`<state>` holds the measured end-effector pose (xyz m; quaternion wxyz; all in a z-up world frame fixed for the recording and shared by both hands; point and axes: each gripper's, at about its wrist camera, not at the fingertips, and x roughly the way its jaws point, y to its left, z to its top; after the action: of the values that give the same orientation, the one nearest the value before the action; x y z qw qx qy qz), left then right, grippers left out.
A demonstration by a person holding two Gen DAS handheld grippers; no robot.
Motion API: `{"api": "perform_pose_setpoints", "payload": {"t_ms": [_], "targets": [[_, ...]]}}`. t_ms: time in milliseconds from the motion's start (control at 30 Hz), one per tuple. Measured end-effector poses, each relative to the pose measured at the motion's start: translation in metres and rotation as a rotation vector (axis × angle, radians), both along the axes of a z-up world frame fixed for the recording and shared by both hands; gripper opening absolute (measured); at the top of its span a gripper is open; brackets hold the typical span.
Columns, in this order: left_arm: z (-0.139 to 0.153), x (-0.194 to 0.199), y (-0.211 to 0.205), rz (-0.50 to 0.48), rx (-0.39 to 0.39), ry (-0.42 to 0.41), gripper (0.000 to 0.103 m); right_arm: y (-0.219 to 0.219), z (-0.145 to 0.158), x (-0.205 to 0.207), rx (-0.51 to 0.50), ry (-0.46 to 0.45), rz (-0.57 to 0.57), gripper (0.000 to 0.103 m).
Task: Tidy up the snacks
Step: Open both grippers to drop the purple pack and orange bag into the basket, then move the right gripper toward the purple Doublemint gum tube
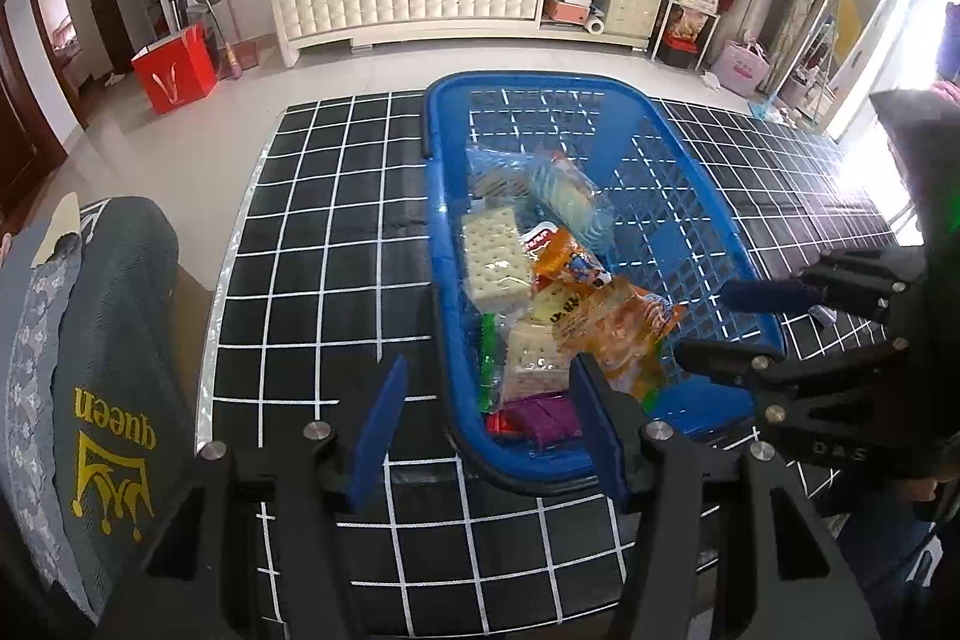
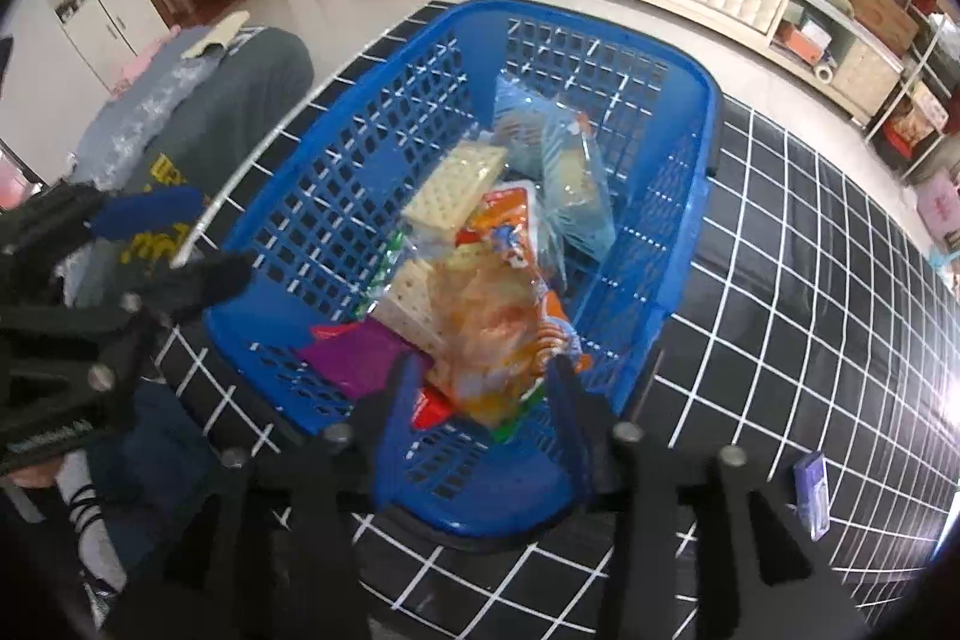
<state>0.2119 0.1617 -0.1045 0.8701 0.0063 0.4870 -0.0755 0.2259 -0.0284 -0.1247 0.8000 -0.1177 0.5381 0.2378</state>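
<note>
A blue plastic basket [image 1: 522, 82] [image 2: 540, 5] stands on the black grid tablecloth. It holds several snacks: cracker packs [image 1: 495, 256] [image 2: 453, 187], a clear blue biscuit bag [image 1: 564, 190] [image 2: 570, 172], an orange bag [image 1: 618, 334] [image 2: 498, 340] and a purple packet [image 1: 543, 415] [image 2: 360, 355]. My left gripper [image 1: 489, 436] [image 2: 180, 247] is open at the basket's near left corner, one finger over the table and one over the basket. My right gripper [image 2: 483, 418] [image 1: 732, 328] is open above the basket's near end, with the orange bag just ahead of its fingers.
A small purple packet [image 2: 811, 490] lies on the tablecloth [image 1: 324, 244] to the right of the basket. A chair draped in a grey "queen" garment [image 1: 108, 370] stands at the table's left edge. A white cabinet [image 1: 456, 1] and a red bag [image 1: 174, 67] are across the floor.
</note>
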Motion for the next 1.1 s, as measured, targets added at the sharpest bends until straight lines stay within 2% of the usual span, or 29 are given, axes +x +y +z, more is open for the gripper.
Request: {"api": "perform_pose_setpoints", "payload": {"t_ms": [133, 300, 400, 633, 700, 767, 1033, 1067, 1100], "targets": [[0.007, -0.002, -0.009, -0.010, -0.004, -0.012, 0.054, -0.007, 0.013, -0.005, 0.007, -0.029, 0.003, 0.061], [0.015, -0.008, -0.023, -0.018, 0.017, -0.035, 0.055, -0.020, 0.028, -0.012, 0.011, -0.069, -0.005, 0.062], [0.021, -0.012, -0.034, -0.017, 0.028, -0.057, 0.055, -0.033, 0.037, -0.018, -0.021, -0.109, -0.025, 0.062], [0.045, -0.028, -0.067, -0.007, 0.041, -0.149, 0.055, -0.071, 0.056, -0.031, -0.013, -0.159, -0.087, 0.062], [0.053, -0.031, -0.077, -0.004, 0.043, -0.176, 0.055, -0.085, 0.063, -0.038, -0.008, -0.206, -0.106, 0.062], [0.060, -0.036, -0.089, -0.032, 0.039, -0.211, 0.055, -0.097, 0.070, -0.045, -0.008, -0.254, -0.115, 0.062], [0.074, -0.052, -0.135, -0.144, 0.038, -0.311, 0.055, -0.154, 0.087, -0.059, 0.016, -0.313, -0.248, 0.062], [0.074, -0.055, -0.140, -0.155, 0.045, -0.326, 0.057, -0.160, 0.089, -0.062, 0.018, -0.323, -0.264, 0.062], [0.075, -0.058, -0.146, -0.164, 0.053, -0.342, 0.064, -0.167, 0.091, -0.064, 0.023, -0.330, -0.278, 0.062]]}}
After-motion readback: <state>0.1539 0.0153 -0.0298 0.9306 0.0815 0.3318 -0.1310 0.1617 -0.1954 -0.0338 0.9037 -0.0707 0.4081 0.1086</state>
